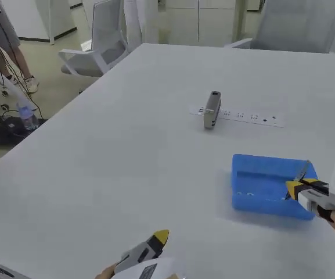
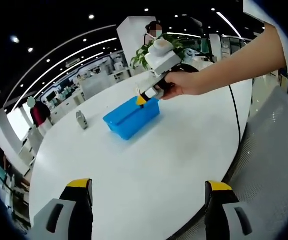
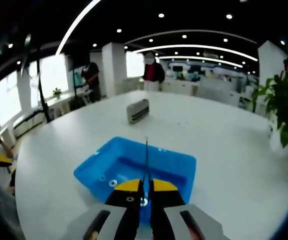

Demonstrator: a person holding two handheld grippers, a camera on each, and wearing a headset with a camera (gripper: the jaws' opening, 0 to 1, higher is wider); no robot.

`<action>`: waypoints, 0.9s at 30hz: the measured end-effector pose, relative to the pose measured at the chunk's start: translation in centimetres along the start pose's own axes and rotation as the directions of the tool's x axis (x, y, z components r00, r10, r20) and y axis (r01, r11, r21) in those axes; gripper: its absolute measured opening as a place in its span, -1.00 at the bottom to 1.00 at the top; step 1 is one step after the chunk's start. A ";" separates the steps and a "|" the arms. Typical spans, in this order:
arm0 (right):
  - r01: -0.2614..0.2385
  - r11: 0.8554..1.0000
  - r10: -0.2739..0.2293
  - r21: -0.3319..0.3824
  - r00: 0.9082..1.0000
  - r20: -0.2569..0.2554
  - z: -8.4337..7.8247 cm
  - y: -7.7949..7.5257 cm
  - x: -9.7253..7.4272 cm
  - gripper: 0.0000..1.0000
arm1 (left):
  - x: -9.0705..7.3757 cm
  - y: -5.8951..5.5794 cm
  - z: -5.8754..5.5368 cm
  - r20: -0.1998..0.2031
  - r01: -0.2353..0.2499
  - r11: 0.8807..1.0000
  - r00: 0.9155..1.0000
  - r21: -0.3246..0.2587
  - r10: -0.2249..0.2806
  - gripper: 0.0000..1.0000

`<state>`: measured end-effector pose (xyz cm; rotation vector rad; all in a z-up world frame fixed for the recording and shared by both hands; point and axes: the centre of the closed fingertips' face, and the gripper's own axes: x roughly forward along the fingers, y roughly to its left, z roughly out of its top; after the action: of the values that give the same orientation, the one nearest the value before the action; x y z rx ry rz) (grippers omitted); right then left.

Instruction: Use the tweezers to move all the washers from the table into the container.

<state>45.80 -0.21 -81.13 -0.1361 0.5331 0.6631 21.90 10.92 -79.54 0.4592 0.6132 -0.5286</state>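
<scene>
Right tongs [image 3: 144, 186] pinch the tweezers [image 3: 145, 160] above the blue container [image 3: 176, 165], their length pointing across it; washers [image 3: 113, 183] lie on its floor beside them. Left tongs [image 2: 148, 185], spread, hang well apart.

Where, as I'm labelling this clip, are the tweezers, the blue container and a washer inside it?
tweezers [image 3: 145, 160], right gripper view, on the thin shaft.
blue container [image 1: 266, 206], head view, on its near wall.
washer [image 3: 113, 183], right gripper view, on its ring.
</scene>
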 end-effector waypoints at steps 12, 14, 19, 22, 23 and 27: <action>-0.039 0.999 0.039 0.027 0.999 0.005 -0.4 -0.1 -0.1 -0.93 | -1.3 2.1 2.3 0.079 -0.065 0.993 0.994 -0.097 0.073 0.91; -0.052 0.997 0.051 0.051 0.998 0.028 0.2 0.1 -0.7 -0.93 | -1.6 3.0 3.7 0.123 -0.071 0.983 0.988 -0.172 0.093 0.97; -0.122 0.992 0.120 0.007 0.984 0.134 3.9 1.7 -3.3 -0.94 | -2.8 4.8 7.6 0.219 -0.059 0.971 0.969 -0.234 0.112 0.98; -0.190 0.982 0.190 -0.020 0.966 0.176 5.4 3.5 -5.5 -0.94 | -3.3 4.9 10.5 0.287 0.009 0.966 0.956 -0.257 0.068 0.89; -0.224 0.974 0.223 -0.019 0.957 0.186 5.7 4.3 -6.0 -0.94 | -3.6 4.8 11.4 0.310 0.034 0.966 0.950 -0.258 0.049 0.80; -0.326 0.945 0.325 -0.028 0.924 0.201 6.4 7.3 -9.0 -0.95 | -4.3 4.8 14.3 0.366 0.095 0.966 0.931 -0.242 0.000 0.52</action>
<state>38.04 2.42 -70.72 0.0287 0.3620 0.9886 27.69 8.25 -65.24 0.0947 0.3280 -0.5554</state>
